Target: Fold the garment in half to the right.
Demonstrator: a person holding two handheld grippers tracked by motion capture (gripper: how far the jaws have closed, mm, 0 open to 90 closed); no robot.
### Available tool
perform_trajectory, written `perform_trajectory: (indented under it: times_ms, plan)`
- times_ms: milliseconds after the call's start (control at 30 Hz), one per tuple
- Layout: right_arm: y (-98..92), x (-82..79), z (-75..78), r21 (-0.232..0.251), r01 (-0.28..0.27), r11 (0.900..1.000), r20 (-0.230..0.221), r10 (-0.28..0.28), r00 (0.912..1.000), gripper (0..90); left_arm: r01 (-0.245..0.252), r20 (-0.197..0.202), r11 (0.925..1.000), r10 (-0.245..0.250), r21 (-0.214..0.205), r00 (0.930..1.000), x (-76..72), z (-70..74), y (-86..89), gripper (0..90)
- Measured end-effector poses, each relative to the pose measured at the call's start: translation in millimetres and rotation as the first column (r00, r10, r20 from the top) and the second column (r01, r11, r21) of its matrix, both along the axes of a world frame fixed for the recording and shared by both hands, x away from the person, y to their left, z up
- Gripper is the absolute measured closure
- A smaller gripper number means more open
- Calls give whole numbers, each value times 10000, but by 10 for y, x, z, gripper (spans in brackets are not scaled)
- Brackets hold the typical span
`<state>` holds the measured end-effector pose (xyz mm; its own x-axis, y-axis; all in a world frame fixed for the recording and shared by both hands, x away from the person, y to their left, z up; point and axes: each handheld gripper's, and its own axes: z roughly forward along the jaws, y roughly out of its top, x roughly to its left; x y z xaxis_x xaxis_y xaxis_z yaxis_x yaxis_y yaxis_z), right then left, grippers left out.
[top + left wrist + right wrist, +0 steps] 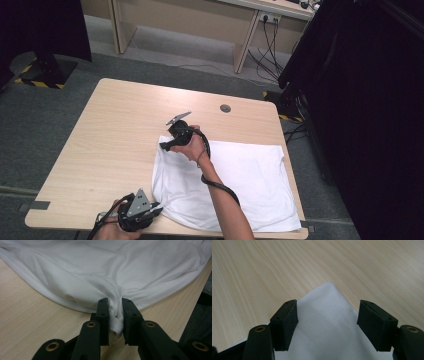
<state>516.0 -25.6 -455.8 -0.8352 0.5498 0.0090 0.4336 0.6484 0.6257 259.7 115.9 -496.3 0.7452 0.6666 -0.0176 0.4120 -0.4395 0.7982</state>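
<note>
A white cloth [240, 175] lies spread over the right half of the wooden table [110, 135]. My left gripper [157, 207] sits at the table's near edge, shut on a bunched fold of the cloth's near-left hem [112, 265]; the fabric is pinched between its pads [103, 312]. My right gripper [164, 146] hovers over the cloth's far-left corner [327, 322]. Its jaws stand open, one on each side of the corner tip, and the pads [287, 320] do not press on the fabric.
A round cable hole [225, 108] sits near the table's far edge. Bare wood stretches across the left half. A black curtain [370, 100] hangs on the right, and desk legs with cables [265, 45] stand beyond the table on grey carpet.
</note>
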Motion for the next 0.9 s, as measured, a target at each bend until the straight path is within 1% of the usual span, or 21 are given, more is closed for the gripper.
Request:
perform_trajectory:
  times_ms: [133, 200, 267, 333, 367, 400, 500, 533, 600, 700, 767, 900]
  plan:
    - [67, 33, -16, -89, 86, 9999, -19, -86, 10000, 329, -2, -15, 10000, 2, 49, 10000, -1, 4, -5, 768]
    - [97, 44, -21, -68, 97, 9999, -70, -97, 9999, 337, -34, -1, 10000, 34, -25, 10000, -1, -2, 2, 768]
    - [136, 48, -35, -341, -13, 9994, -29, 12, 10000, 354, -44, -8, 10000, 44, -16, 10000, -2, 0, -4, 767]
    - [159, 50, -62, -445, -133, 9989, -106, 128, 9999, 402, -51, -27, 10000, 51, 5, 10000, -1, 3, -3, 767]
    - [165, 45, -78, -514, -181, 9985, -8, 181, 9998, 413, -69, 9, 10000, 69, -25, 10000, -4, -2, -1, 767]
    - [165, 47, -76, -526, -187, 9984, 29, 189, 9998, 444, -92, 17, 10000, 92, -20, 10000, -9, -3, -4, 768]
    - [135, 65, -63, -556, -176, 9983, 138, 184, 9997, 591, -149, 104, 9999, 149, 28, 9998, -15, -5, -19, 768]
    - [125, 64, -64, -498, -143, 9987, 160, 151, 9998, 632, -166, 138, 9999, 165, 5, 9998, -16, -9, -19, 768]
    - [111, 65, -60, -517, -181, 9985, 186, 191, 9996, 697, -170, 175, 9998, 169, 88, 9997, -17, -5, -26, 768]
    - [117, 49, -59, -560, -179, 9983, 252, 193, 9995, 752, -201, 268, 9998, 200, 43, 9994, -14, -13, -43, 768]
    - [133, 31, -56, -638, -223, 9977, 322, 244, 9992, 782, -183, 307, 9998, 180, 90, 9994, -15, -12, -46, 769]
    - [142, 11, -51, -797, -111, 9968, 608, 159, 9980, 828, -73, 201, 9998, 70, 161, 9998, 5, 2, -42, 770]
